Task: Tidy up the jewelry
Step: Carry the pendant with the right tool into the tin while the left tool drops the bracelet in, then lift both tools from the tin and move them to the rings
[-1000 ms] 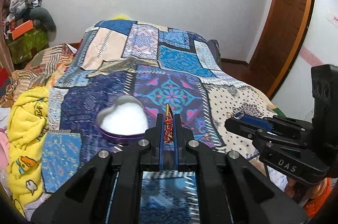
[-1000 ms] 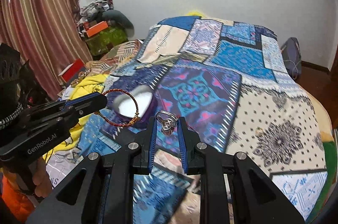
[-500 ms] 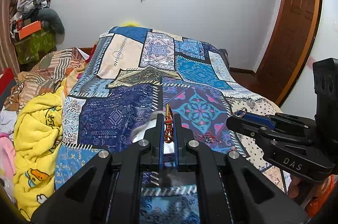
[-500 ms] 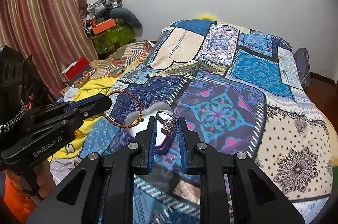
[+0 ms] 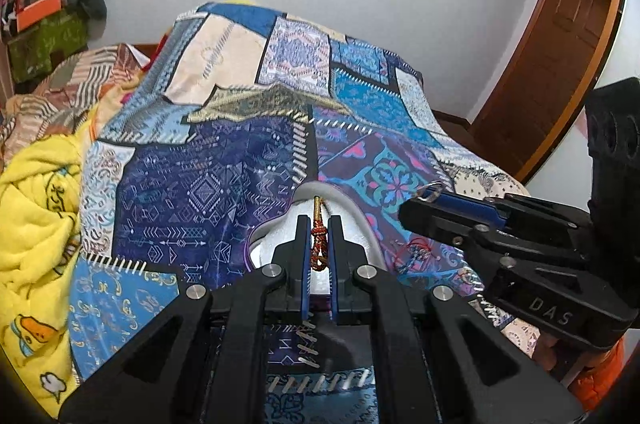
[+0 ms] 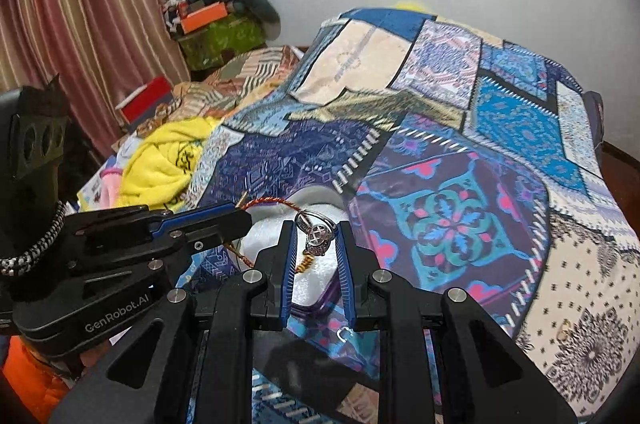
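My left gripper (image 5: 319,220) is shut on a red and gold cord bracelet (image 5: 318,242), which stands edge-on between the fingers. It hovers right over a heart-shaped tin (image 5: 352,209) with white lining on the patchwork bedspread. My right gripper (image 6: 317,226) is shut on a silver ring (image 6: 316,234) and hangs over the same heart-shaped tin (image 6: 320,274). In the right wrist view the left gripper (image 6: 246,220) comes in from the left with the bracelet (image 6: 272,201) looping out of it. The right gripper (image 5: 416,209) shows at the right of the left wrist view.
More jewelry (image 5: 416,254) lies loose on the patchwork bedspread (image 5: 224,183) right of the tin, and a small ring (image 6: 345,334) lies just in front of it. A yellow blanket (image 5: 36,207) is bunched at the bed's left side. A wooden door (image 5: 560,35) stands at the right.
Both grippers have moved forward and down over the bed with their pieces held. The heart-shaped tin, earlier ahead and to the left, now lies directly under both sets of fingertips.
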Demonstrator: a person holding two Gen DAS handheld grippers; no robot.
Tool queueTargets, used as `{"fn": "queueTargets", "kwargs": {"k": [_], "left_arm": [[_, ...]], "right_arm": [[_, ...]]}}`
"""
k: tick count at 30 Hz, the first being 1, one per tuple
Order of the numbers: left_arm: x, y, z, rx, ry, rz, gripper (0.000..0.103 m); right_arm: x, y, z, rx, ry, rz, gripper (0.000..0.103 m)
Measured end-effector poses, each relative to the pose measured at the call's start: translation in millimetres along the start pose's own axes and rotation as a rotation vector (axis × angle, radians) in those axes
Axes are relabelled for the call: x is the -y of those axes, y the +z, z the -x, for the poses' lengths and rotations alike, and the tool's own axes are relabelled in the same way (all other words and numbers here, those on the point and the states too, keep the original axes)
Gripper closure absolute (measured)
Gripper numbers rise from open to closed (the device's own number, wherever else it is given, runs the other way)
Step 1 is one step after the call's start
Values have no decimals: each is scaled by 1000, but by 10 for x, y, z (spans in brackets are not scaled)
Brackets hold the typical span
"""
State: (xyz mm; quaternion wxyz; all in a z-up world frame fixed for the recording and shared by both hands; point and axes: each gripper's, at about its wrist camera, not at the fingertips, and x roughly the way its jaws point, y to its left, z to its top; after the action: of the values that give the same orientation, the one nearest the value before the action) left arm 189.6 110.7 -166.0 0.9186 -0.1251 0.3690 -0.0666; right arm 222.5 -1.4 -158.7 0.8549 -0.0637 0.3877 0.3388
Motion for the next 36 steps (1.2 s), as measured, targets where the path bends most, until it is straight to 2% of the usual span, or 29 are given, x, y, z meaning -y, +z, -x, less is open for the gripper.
{"fn": "queueTargets", "kwargs": {"k": [9,16,19,21,33,36], "left_arm": [[-119,-46,-140,-41,17,-4,97],[-111,-37,-109,-30,52,-39,97],[-114,-28,-75,-26,68,-46,97],[-126,-18,-44,-21,77,-46,96],[43,-6,183,-7,107,-78,95],[159,-11,255,-2,107,-95,89]], "right_arm": [[-55,-24,-257,-69,32,32,85],[-62,-6,-338,-92,24,52,85],[-61,-9,-338,-108,29,51,80],[-55,-11,-301,-102,21,49,76],[149,-49,168,-44,-30,-1,76],[262,-79,330,-26,-55,-21,76]]}}
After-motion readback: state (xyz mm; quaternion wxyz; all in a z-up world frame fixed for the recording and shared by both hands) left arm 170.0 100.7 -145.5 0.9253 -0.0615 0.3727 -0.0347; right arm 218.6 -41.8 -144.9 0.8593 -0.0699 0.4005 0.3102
